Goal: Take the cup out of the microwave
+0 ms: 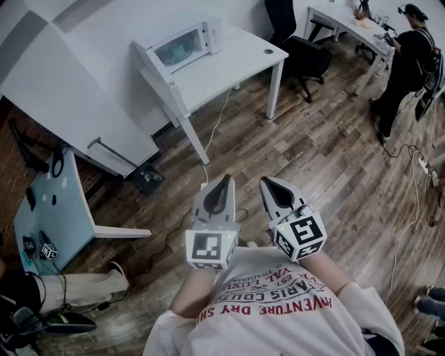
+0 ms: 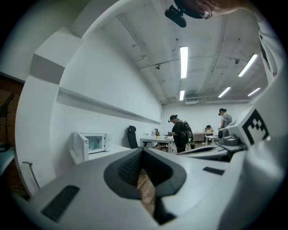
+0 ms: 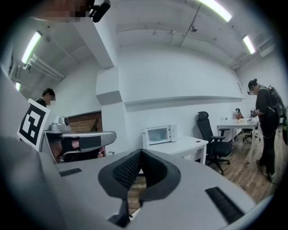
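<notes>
My left hand-held gripper (image 1: 223, 181) is held out level in front of my chest. Its jaws are pressed together with nothing between them, and only the wooden floor (image 1: 313, 160) shows through the gap behind the tips. Beyond it and to the left, against the white wall, the microwave (image 1: 188, 43) sits at the left end of a white worktop (image 1: 233, 62). It is a small white box, and its door (image 2: 81, 144) is swung open to its left side. The open cavity looks pale and greenish. The cup must be in there, but at this range I cannot make out its shape or colour; there is only a faint tint inside. The microwave is well apart from both of my tools. My right hand-held gripper (image 1: 268, 183) is just beside the left one and tipped slightly down. Its jaws are also closed on nothing. Further right, a black office chair (image 1: 304, 54) stands at the worktop's right end. At the far right a person (image 1: 407, 66) in dark clothes stands by another white desk (image 1: 341, 17).
</notes>
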`<state>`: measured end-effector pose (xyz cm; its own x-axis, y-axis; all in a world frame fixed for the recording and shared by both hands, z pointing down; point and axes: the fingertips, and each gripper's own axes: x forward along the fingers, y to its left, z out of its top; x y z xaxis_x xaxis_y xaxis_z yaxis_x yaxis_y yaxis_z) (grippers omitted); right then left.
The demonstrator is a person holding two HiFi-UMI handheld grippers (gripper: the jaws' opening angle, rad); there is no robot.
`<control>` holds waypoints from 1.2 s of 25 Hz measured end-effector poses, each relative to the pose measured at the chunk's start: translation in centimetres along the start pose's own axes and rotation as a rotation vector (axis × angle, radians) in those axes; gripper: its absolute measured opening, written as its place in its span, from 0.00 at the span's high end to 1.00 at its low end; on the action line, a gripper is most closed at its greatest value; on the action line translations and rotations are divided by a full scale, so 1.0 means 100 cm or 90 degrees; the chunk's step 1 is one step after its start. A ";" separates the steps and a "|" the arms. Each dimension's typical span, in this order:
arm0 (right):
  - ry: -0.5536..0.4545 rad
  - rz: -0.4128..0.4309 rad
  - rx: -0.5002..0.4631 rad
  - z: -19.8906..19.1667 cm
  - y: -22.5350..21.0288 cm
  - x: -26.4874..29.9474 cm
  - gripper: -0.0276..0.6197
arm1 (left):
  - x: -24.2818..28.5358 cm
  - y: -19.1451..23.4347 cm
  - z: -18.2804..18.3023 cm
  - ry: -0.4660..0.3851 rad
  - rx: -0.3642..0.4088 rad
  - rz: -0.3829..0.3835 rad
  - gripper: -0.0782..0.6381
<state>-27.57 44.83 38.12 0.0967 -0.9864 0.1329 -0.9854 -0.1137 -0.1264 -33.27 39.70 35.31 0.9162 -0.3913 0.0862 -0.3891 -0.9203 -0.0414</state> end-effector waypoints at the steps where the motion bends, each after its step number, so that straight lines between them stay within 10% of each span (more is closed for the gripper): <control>1: 0.001 0.001 0.001 0.001 -0.002 0.002 0.94 | 0.002 0.001 0.001 0.000 0.000 0.002 0.88; 30: 0.035 -0.072 0.049 -0.009 -0.070 0.051 0.94 | 0.091 0.023 -0.020 0.043 -0.053 -0.053 0.88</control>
<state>-20.35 40.72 40.54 0.1964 -0.9592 0.2035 -0.9550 -0.2341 -0.1820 -26.01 34.01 37.94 0.9382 -0.3104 0.1531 -0.3212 -0.9456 0.0513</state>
